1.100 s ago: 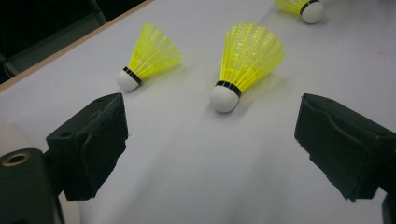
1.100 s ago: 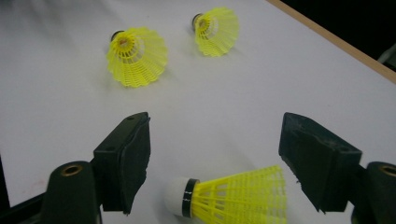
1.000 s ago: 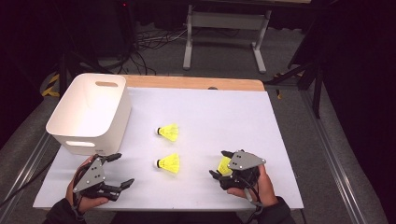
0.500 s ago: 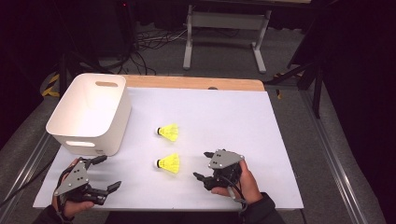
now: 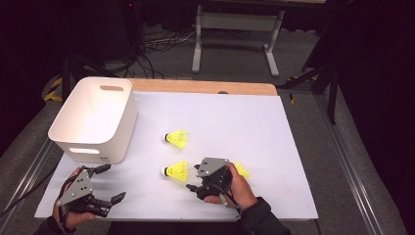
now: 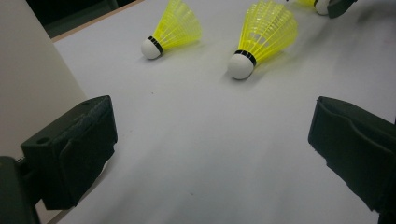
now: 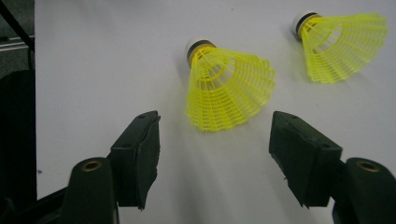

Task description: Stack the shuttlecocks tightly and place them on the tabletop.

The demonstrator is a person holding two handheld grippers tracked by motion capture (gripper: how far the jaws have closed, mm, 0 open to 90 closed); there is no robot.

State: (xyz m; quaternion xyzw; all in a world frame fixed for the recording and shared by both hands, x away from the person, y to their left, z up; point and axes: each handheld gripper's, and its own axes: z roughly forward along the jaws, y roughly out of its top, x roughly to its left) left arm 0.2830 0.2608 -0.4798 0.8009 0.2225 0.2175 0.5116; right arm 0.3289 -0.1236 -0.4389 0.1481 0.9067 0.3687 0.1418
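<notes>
From up here I see my right gripper point(image 5: 195, 184) low on the white counter point(image 5: 274, 147), its fingers apart and just beside the skirt end of the nearest yellow shuttlecock point(image 5: 176, 171); nothing sits between them, and they have just been closing a little. A second shuttlecock point(image 5: 176, 138) lies farther back, and a third point(image 5: 242, 170) peeks out behind my right hand. My left gripper point(image 5: 108, 183) rests near the counter's front left corner, fingers spread wide after opening, empty. The white bin point(image 5: 95, 117) stands at the left.
</notes>
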